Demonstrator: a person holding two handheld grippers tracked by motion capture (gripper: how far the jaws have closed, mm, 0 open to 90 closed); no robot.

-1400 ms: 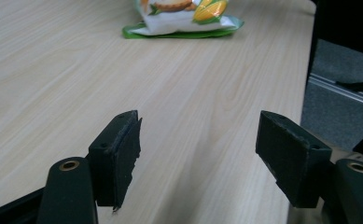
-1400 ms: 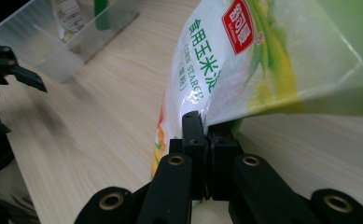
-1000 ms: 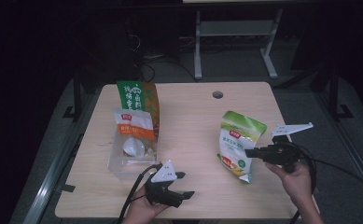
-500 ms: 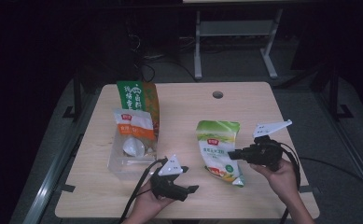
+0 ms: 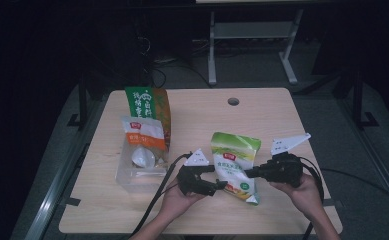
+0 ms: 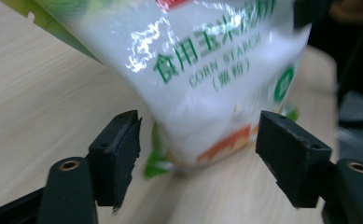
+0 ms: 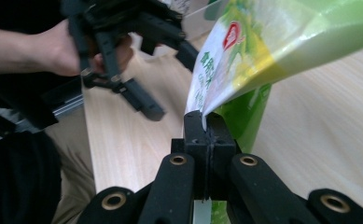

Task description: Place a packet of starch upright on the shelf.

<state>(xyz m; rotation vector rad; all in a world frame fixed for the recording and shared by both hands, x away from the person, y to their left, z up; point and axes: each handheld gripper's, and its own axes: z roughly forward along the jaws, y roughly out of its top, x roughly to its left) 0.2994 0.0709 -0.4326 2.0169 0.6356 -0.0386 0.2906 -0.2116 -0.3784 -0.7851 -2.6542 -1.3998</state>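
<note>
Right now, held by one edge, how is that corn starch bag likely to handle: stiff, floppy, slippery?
Probably floppy: the corn starch bag hangs tilted from the right gripper, which is shut on one edge. Its glossy film looks slippery. The powder likely shifts, so it may sag or swing. The left gripper, jaws open, could steady its bottom.

Left gripper (image 5: 221, 184) and right gripper (image 5: 249, 173) are showing black bodies, brass-ringed screw holes, blocky black pads (image 6: 292, 156), grey triangular plates on top, black cables trailing; forearms showing bare.

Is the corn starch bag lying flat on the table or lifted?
Lifted at one side: the right gripper is shut on the corn starch bag at its edge, holding it tilted above the table, its lower corner near the wood.
</note>
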